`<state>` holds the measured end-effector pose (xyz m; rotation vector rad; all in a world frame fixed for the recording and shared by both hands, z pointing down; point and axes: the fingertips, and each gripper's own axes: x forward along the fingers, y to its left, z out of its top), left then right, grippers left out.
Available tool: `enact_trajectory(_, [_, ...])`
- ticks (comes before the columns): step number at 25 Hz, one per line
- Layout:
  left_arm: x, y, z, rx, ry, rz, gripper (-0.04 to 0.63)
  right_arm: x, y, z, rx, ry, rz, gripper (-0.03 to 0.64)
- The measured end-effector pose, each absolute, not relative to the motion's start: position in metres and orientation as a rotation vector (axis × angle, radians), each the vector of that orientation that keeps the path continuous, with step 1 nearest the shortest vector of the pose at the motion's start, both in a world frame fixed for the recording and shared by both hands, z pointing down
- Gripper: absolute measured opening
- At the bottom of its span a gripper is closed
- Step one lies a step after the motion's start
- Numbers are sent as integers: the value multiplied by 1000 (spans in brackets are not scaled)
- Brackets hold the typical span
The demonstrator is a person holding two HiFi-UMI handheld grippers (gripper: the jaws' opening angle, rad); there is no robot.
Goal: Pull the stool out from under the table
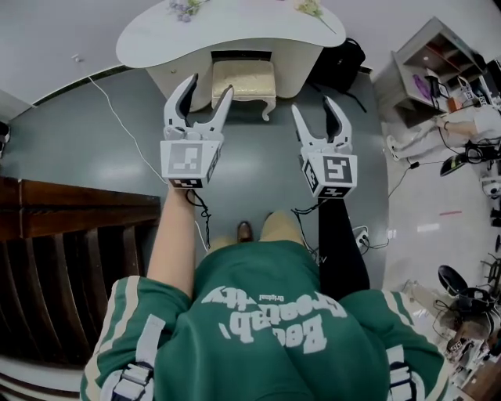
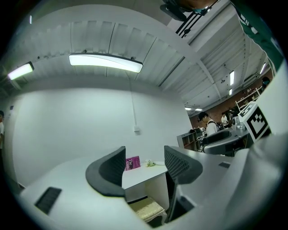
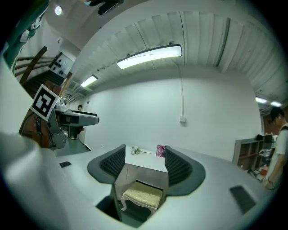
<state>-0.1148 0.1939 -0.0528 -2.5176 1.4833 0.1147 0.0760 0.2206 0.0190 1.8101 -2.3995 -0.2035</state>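
Observation:
A cream stool (image 1: pixel 244 81) with a padded seat and curved white legs stands partly tucked under the white table (image 1: pixel 156 35) by the far wall. The left gripper (image 1: pixel 207 88) is held out in front of the stool's left side, open and empty. To its right, short of the stool, the right gripper (image 1: pixel 316 111) is open too, nothing between its fingers. In the right gripper view the stool (image 3: pixel 142 196) shows between the jaws, still some way off, under the table (image 3: pixel 148 162). Low between the left gripper's jaws, the left gripper view catches the stool (image 2: pixel 146 209).
A dark wooden stair rail (image 1: pixel 70 207) stands at the left. A white cable (image 1: pixel 125 129) runs across the grey floor left of the table. A black bag (image 1: pixel 344 59) lies right of the table, and shelves (image 1: pixel 442 59) stand at the far right. Small flowers (image 1: pixel 184 9) lie on the tabletop.

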Motion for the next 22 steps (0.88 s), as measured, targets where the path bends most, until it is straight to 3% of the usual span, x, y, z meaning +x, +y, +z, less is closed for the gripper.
enact_trajectory(9, [-94,128,-41,-2510,1475,87,285,95,150,24,1803,-2417,-196,290])
enact_trajectory(22, [-70,-45,-55,-2440,1539,130,272,121,-47,5,1702,-2516,-250,278])
